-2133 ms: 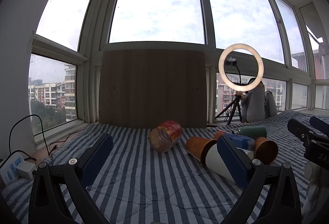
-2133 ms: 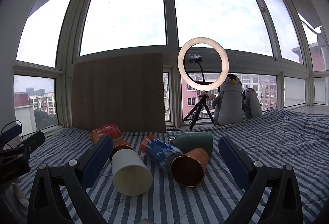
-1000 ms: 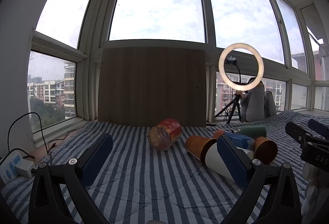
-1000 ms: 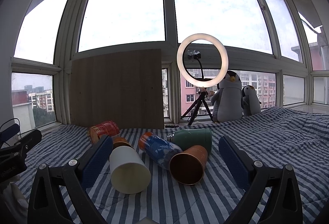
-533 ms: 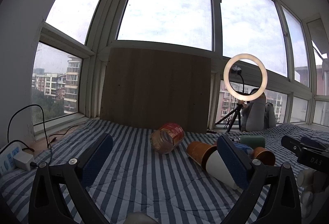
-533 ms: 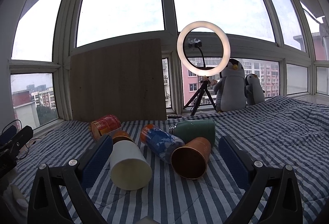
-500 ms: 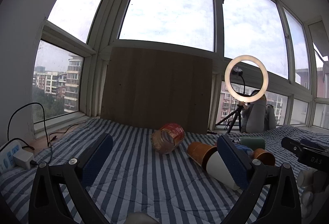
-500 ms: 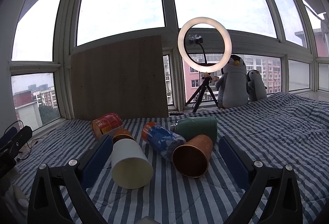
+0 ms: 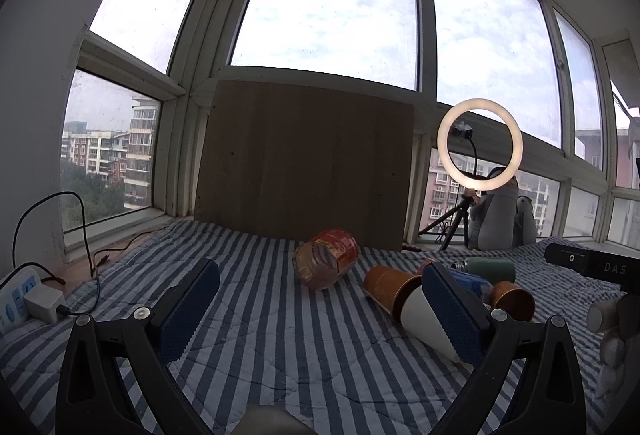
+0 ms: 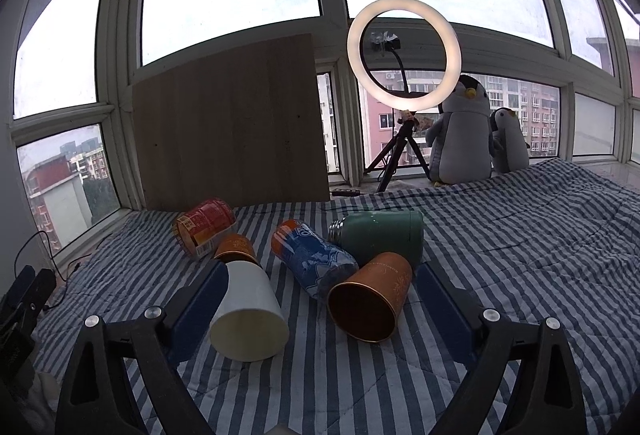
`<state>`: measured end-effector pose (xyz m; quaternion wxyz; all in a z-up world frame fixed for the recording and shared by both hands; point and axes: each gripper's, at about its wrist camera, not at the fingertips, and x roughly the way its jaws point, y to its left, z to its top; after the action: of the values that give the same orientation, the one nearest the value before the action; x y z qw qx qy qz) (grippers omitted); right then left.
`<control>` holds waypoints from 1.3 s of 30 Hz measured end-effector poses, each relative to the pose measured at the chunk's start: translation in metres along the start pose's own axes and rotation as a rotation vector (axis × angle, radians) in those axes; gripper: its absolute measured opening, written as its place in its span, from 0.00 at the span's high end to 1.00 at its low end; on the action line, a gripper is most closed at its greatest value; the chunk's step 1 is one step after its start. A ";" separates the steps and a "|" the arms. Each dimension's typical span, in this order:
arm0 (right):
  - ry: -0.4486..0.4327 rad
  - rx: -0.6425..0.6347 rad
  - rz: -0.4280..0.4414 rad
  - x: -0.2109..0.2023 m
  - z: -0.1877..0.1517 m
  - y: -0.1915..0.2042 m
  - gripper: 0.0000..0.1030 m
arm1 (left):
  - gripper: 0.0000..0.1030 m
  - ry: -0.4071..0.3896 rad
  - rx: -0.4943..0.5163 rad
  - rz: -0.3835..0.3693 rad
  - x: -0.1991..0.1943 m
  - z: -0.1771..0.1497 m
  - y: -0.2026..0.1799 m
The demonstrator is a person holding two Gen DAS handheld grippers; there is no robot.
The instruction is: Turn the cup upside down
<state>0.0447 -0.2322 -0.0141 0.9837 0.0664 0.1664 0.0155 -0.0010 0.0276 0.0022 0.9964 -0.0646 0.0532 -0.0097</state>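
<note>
While both sets of jaws stand spread wide and empty, aim your right gripper [image 10: 320,291] at the copper cup [image 10: 370,301], which lies on its side on the striped bed [image 10: 540,243], mouth toward you, touching the blue bottle [image 10: 314,261] and just in front of the green flask [image 10: 378,235]. Close across its wall near the rim, lift clear of those neighbours, then turn it mouth-down on bare bedding to the right. Keep your left gripper [image 9: 320,309] back, near the white cup [image 10: 248,315]. A second copper cup [image 10: 236,247] is partly hidden behind the white one, and you cannot see any cup's far side.
</note>
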 end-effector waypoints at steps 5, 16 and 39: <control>0.019 -0.017 0.008 0.002 0.006 0.006 0.16 | 0.00 0.025 0.001 -0.006 0.004 0.000 0.000; 0.094 -0.019 0.024 0.016 0.023 0.002 0.20 | 0.00 0.332 0.080 -0.194 0.044 0.016 -0.008; 0.454 0.124 0.162 0.131 0.044 -0.004 0.62 | 0.00 0.440 0.110 -0.124 0.141 0.034 0.030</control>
<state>0.1829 -0.2349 -0.0165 0.9106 0.1345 0.3781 0.0988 0.1434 0.0576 0.0169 0.9603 -0.0095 0.2645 -0.0877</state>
